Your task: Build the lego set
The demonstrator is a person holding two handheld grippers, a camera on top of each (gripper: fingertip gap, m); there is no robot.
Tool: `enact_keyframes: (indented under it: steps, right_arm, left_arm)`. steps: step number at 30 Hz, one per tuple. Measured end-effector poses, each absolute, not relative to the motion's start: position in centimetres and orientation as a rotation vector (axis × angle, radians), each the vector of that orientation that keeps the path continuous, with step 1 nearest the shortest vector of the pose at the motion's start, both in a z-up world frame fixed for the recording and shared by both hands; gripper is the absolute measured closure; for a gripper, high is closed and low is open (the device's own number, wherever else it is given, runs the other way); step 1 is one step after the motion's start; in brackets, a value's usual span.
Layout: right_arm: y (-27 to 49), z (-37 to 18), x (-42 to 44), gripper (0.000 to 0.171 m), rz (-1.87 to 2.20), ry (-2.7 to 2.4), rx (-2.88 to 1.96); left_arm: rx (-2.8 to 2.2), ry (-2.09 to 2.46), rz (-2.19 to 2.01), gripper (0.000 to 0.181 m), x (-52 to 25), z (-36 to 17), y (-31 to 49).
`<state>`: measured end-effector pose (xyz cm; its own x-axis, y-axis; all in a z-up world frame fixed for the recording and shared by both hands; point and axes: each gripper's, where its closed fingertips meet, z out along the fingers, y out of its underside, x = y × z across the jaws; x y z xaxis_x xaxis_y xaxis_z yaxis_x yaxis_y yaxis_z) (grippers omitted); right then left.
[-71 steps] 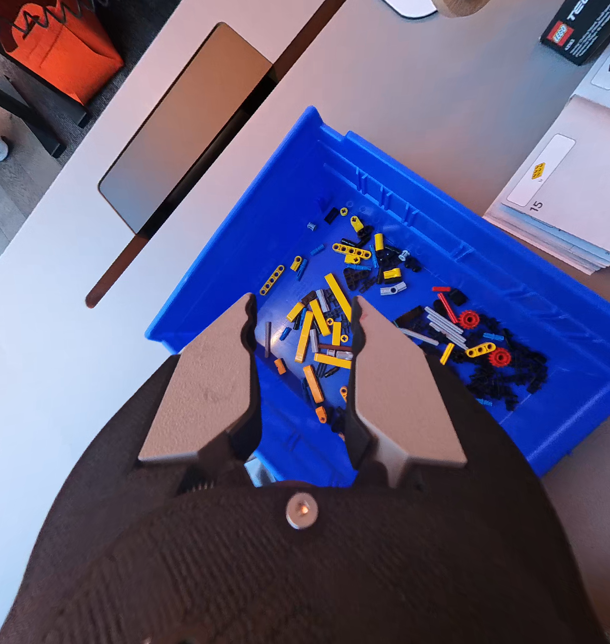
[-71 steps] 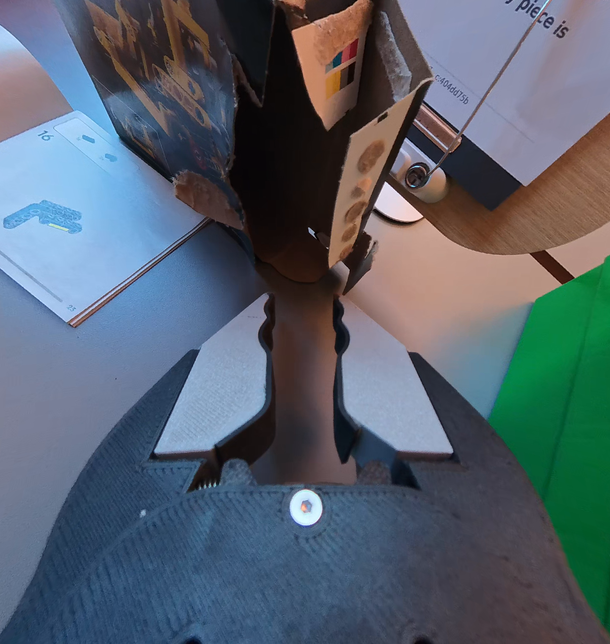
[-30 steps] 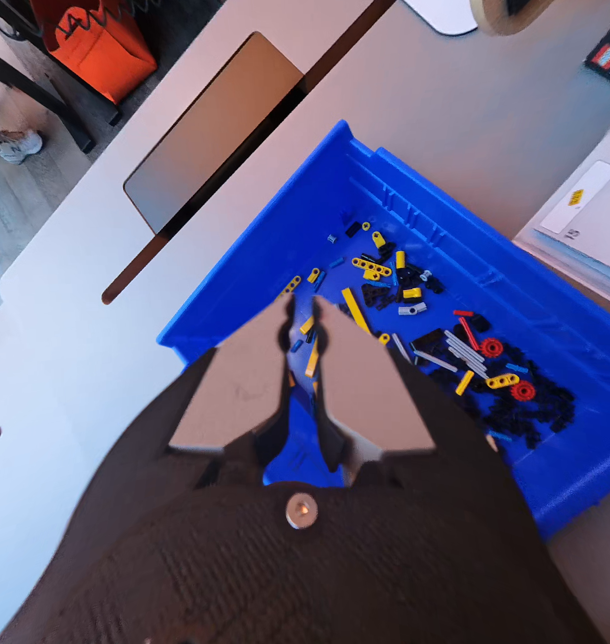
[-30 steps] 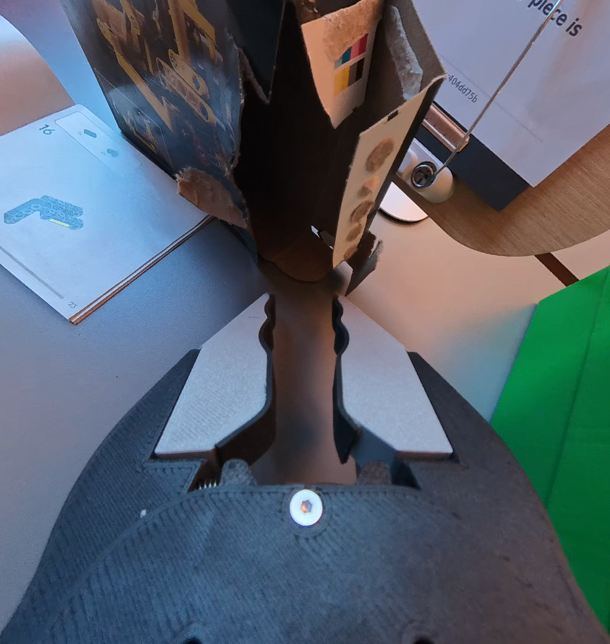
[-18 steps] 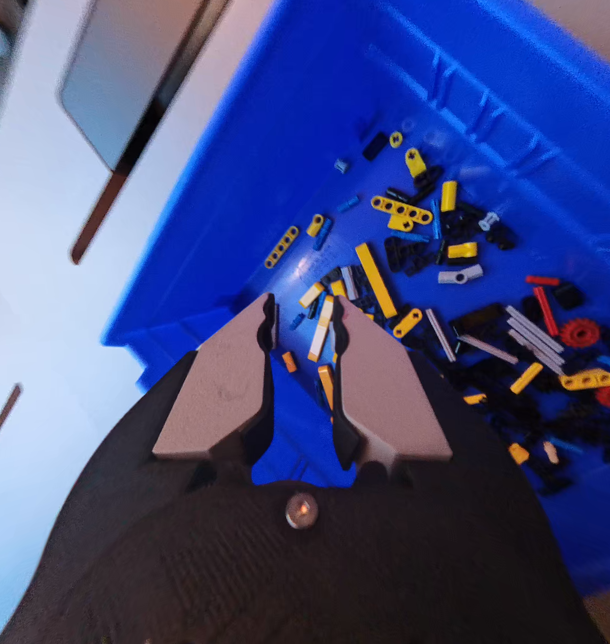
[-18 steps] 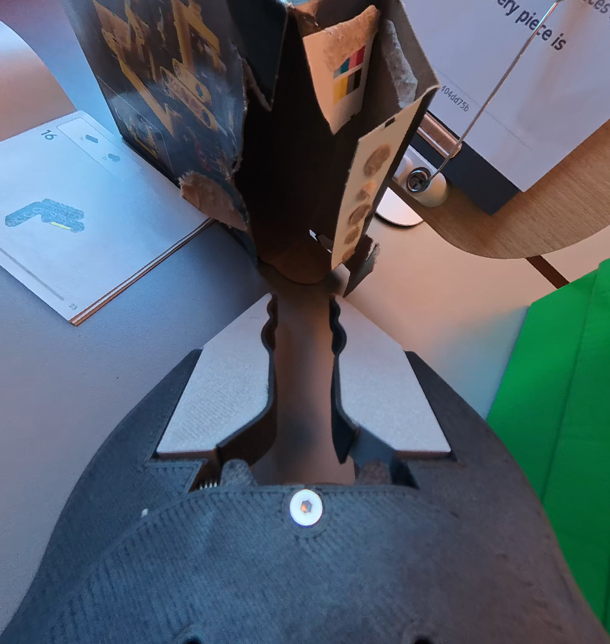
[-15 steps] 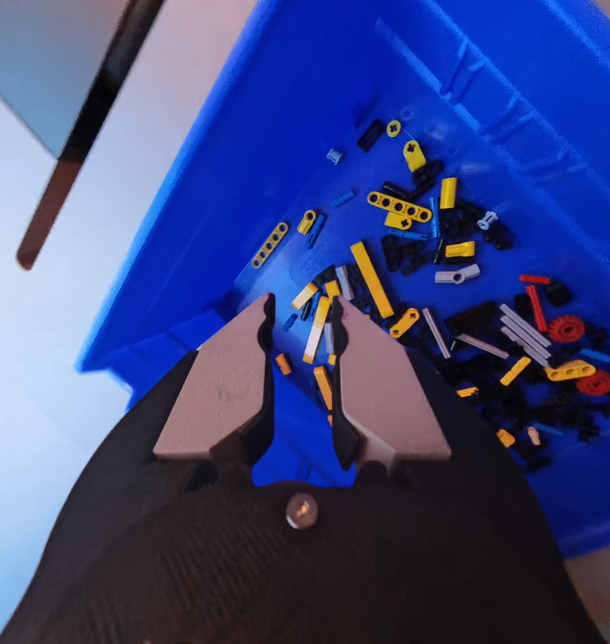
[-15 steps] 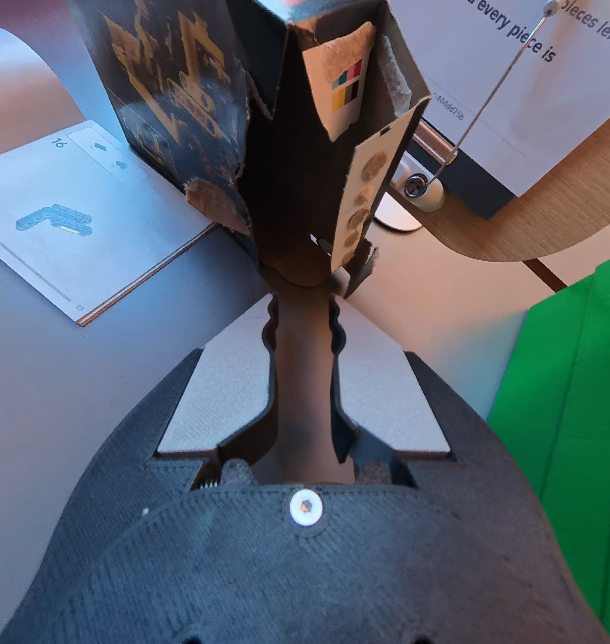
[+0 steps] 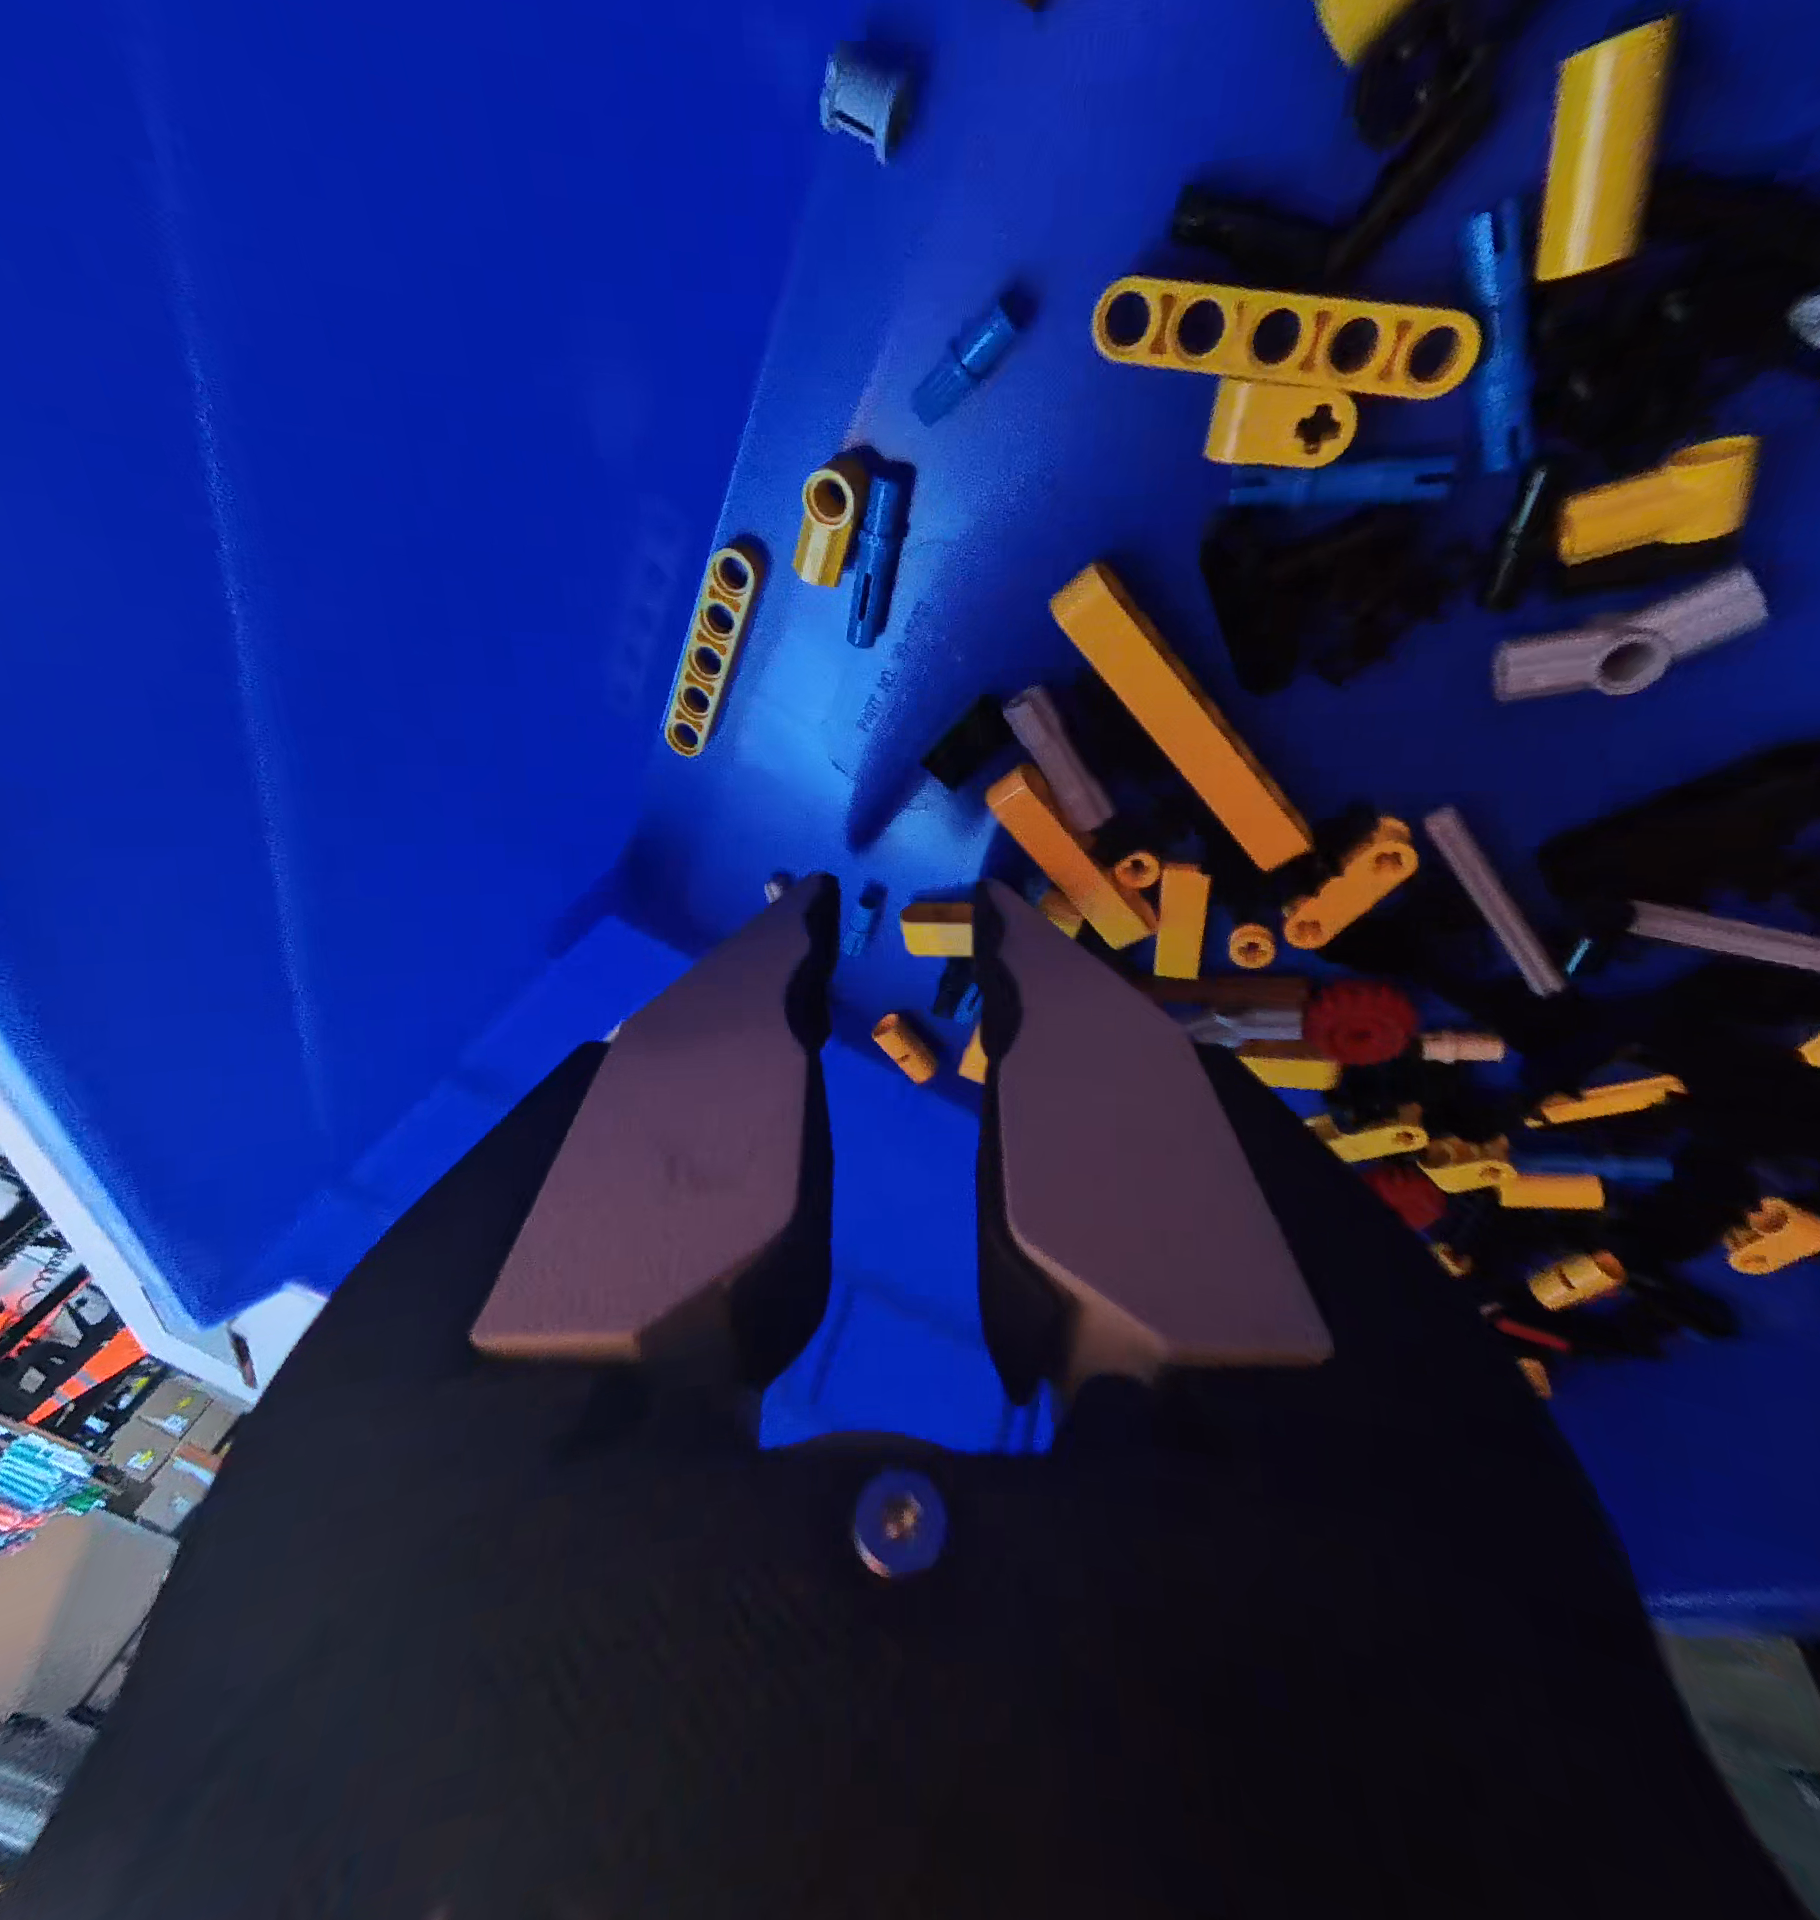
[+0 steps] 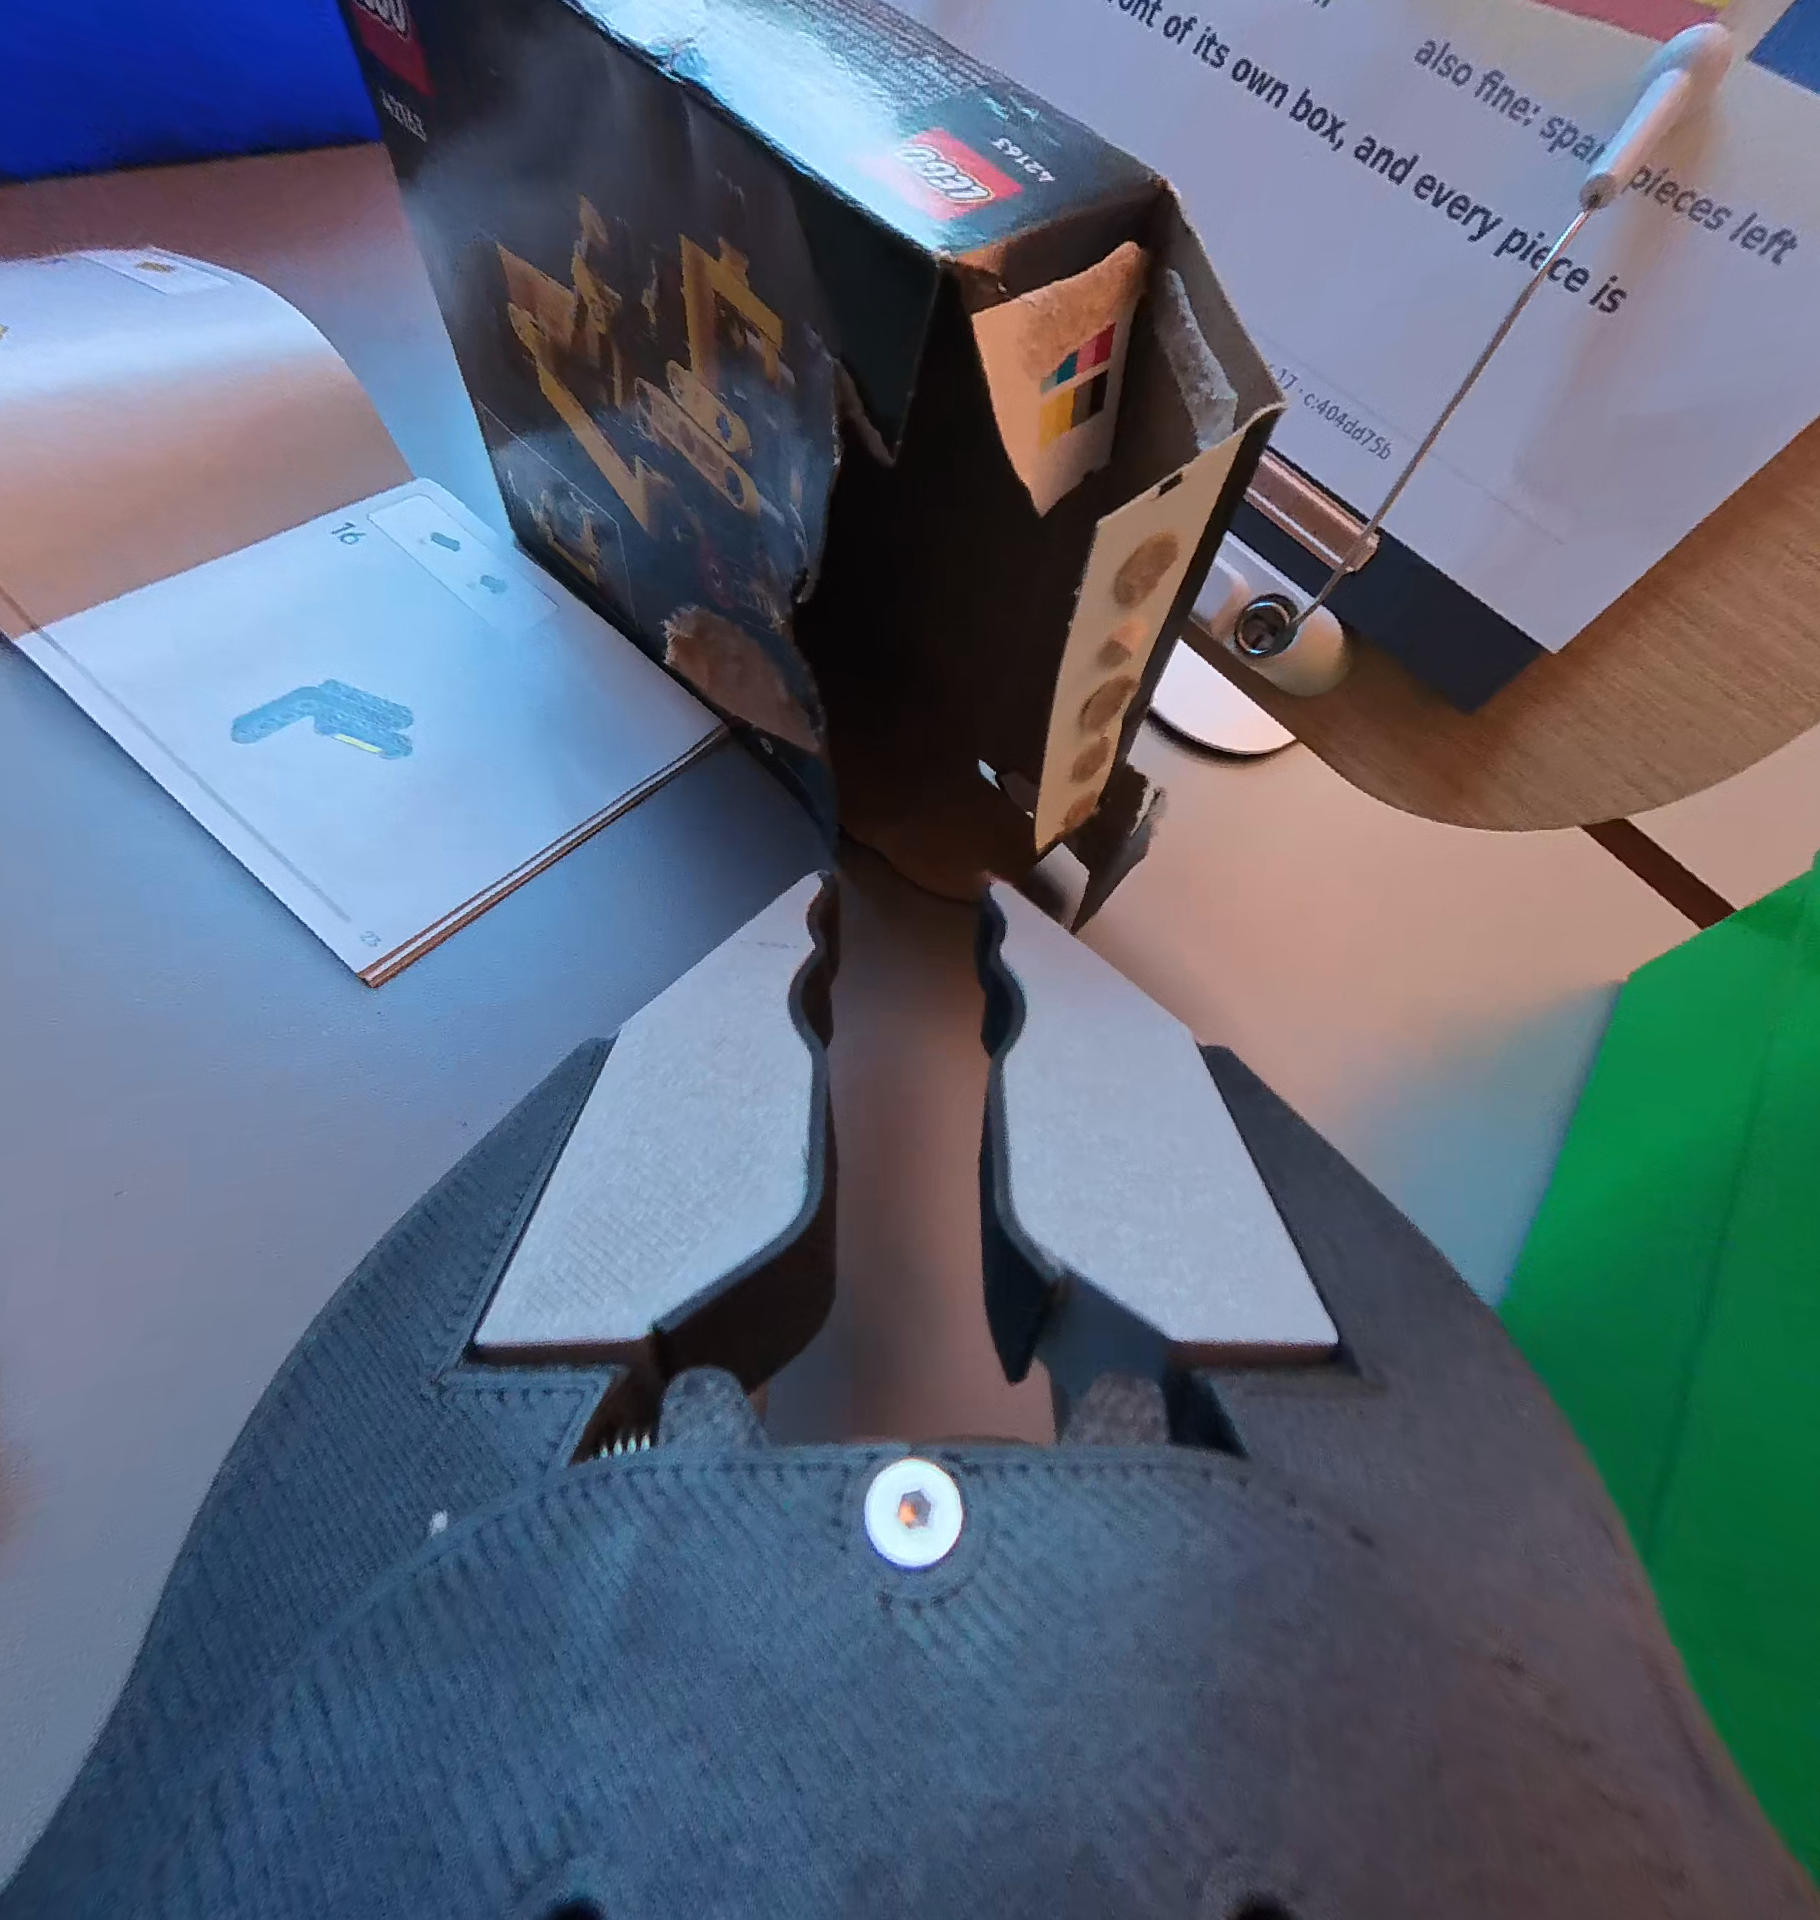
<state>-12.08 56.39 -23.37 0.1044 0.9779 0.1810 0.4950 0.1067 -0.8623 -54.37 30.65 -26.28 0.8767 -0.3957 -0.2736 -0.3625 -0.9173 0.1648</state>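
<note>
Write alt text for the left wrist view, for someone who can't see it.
The left gripper, jaws open and empty, reaches down into a blue bin toward loose lego pieces. A small yellow piece lies just past the fingertips; yellow, black, grey and red parts are heaped to the right, including a five-hole yellow beam.

Dim blue cast, blurred edges

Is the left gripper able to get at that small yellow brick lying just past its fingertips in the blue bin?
Probably yes: the left gripper is open, the small yellow brick lies between its tips, nothing covering it.
</note>
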Motion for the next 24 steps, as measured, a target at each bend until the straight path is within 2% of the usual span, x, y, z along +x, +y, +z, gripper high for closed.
enact_keyframes:
  steps: [5,8,14,16,18,21,24]
  right_arm:
    - [56.4,-23.3,-12.1,0.149,0.707,-1.511,-1.514]
    - [56.4,-23.3,-12.0,0.149,0.704,-1.510,-1.514]
    - [56.5,-23.3,-12.0,0.149,0.706,-1.510,-1.517]
    - [56.5,-23.3,-12.1,0.149,0.709,-1.510,-1.519]
    - [56.5,-23.3,-12.1,0.149,0.711,-1.509,-1.518]
    - [56.5,-23.3,-12.0,0.149,0.714,-1.509,-1.518]
    - [56.4,-23.3,-12.0,0.149,0.719,-1.509,-1.519]
  left_arm:
    - [3.052,-0.739,-0.487,0.150,-54.2,-26.2,32.9]
    - [3.050,-0.875,-0.380,0.160,-53.3,-26.4,33.2]
    - [3.055,-0.990,-0.169,0.160,-52.2,-26.6,33.0]
    - [3.030,-1.038,-0.103,0.148,-51.6,-26.6,32.8]
    - [3.003,-1.087,-0.096,0.146,-51.6,-26.6,32.8]
    - [3.007,-1.096,-0.059,0.149,-51.4,-26.6,33.2]
    - [3.009,-1.096,-0.026,0.161,-51.4,-26.6,33.4]
